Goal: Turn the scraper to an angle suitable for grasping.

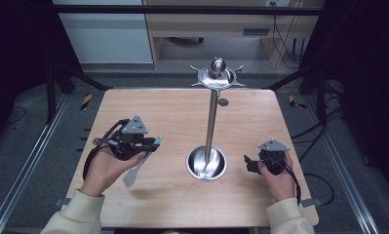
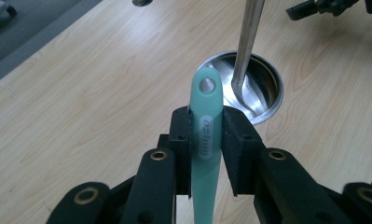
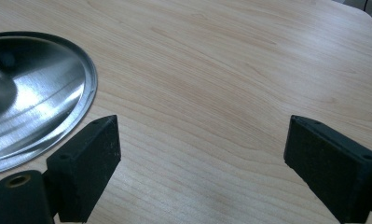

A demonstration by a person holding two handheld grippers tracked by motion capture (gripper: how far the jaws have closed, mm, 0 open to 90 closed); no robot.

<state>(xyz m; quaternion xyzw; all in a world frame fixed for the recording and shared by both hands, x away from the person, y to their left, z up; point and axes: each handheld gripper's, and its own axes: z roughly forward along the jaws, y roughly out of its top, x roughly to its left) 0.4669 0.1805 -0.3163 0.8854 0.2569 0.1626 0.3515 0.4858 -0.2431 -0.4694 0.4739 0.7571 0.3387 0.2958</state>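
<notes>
Handle of the mint-green silicone spatula (image 2: 206,135) is sitting clamped in my left gripper (image 1: 150,143), hole end pointing towards the tall steel hook stand (image 1: 211,119) on my right; my right gripper (image 3: 200,163) is gaping wide, holding nothing, beside the stand's base.

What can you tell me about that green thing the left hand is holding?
It is a mint-green spatula, smooth like plastic or silicone. Its slim handle has a round hanging hole at the tip and a pale oval label with writing too blurred to read. The left gripper clamps the handle between its black jaws. In the high view its flat, paler blade slants down toward the wooden table, beside the hand. The handle tip points toward the shiny metal stand's base.
</notes>
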